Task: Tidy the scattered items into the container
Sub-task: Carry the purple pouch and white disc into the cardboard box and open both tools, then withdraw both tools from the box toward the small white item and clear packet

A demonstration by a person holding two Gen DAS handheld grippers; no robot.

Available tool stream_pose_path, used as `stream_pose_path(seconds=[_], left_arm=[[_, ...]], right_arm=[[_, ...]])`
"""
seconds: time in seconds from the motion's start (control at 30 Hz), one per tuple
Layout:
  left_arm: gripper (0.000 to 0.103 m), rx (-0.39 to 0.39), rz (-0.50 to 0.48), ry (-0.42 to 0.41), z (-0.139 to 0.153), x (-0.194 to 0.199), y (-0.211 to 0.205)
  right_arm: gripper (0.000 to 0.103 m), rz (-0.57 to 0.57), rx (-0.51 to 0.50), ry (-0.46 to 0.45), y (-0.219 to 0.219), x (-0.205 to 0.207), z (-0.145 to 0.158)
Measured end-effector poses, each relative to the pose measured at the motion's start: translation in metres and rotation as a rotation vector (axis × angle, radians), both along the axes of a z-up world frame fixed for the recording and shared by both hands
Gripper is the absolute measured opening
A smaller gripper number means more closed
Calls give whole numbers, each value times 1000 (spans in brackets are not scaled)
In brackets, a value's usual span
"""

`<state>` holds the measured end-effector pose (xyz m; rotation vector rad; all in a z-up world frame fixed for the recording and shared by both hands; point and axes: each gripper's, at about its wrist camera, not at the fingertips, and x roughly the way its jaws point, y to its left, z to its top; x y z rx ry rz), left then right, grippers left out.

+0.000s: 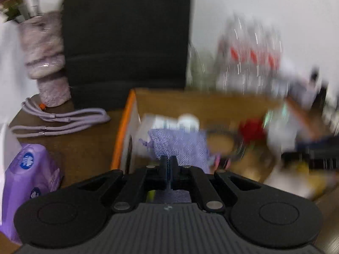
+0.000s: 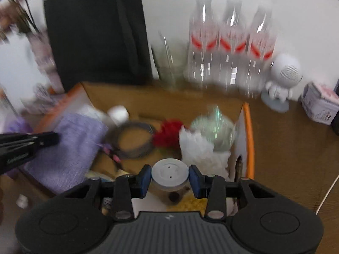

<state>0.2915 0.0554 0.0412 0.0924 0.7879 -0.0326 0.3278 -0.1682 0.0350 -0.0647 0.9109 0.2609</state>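
An open cardboard box with an orange rim [image 1: 124, 127] [image 2: 248, 127] holds a white bottle [image 2: 118, 113], a grey coiled ring [image 2: 132, 142], a red item [image 2: 168, 136] and a clear plastic bag [image 2: 199, 146]. My left gripper [image 1: 168, 161] [image 2: 55, 138] is shut on a purple woven cloth pouch [image 1: 180, 146] [image 2: 70, 148], which hangs over the box's left side. My right gripper [image 2: 170, 178] is shut on a small jar with a round grey lid [image 2: 170, 172], its blue pads [image 2: 145, 180] pressing both sides, above the box's near edge.
On the brown table left of the box lie a purple cord [image 1: 61, 120] and a purple tissue pack [image 1: 27, 173], beside a vase [image 1: 46, 63]. A tall black block [image 1: 127, 31] and clear bottles [image 2: 231, 42] stand behind. A white figurine [image 2: 281, 78] and a small tin [image 2: 320, 105] stand at the right.
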Motion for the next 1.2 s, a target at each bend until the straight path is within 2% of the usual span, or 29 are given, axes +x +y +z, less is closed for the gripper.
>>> stream_pose_path(seconds=[0.1,0.17,0.27,0.37,0.43,0.5,0.6,0.63,0.7,0.77,0.8,0.83,0.87,0.93,0.97,1.03,1.07,1.13,1.2], left_arm=[[4,181,-39,-12,-17,-1,-16],[4,234,-52,-5,-22,-1,-22],[6,211,-67,59,-15,-1,-19],[25,199,-88,72,3,-8,-15],[33,119,-80,70,25,-14,-6],[42,31,-59,66,50,-17,6],[51,-41,-33,74,79,-23,16],[53,-43,-21,71,85,-27,17],[64,-40,-9,58,92,-37,20],[72,-37,4,24,92,-52,24],[80,-30,20,-30,91,-65,27],[85,-13,43,-108,89,-81,30],[94,17,81,-225,86,-104,33],[98,78,148,-482,68,-159,37],[98,83,161,-550,56,-185,39],[99,28,172,-563,36,-222,47],[99,-4,175,-545,27,-232,50],[100,-67,146,-476,9,-238,59],[96,-65,103,-357,-5,-222,62]], right_arm=[[38,9,-60,46,11,10,-24],[38,18,-100,64,19,16,-32],[39,30,-134,99,25,21,-32],[48,44,-123,139,22,24,-24],[68,11,-67,128,12,23,-7],[77,-19,5,106,2,15,16],[77,-44,74,113,-8,1,42],[77,-52,87,109,-10,-5,49],[78,-59,94,86,-11,-18,62],[80,-39,99,41,-8,-35,72],[80,-24,98,4,-7,-45,76],[82,-10,94,-58,-4,-60,79],[84,-1,90,-125,-3,-75,78],[86,3,64,-319,0,-112,72],[86,4,50,-430,0,-136,64],[86,-8,54,-579,-2,-182,44],[86,-22,76,-607,-4,-204,33],[86,-29,139,-582,-3,-234,12],[86,10,198,-487,5,-245,-7]])
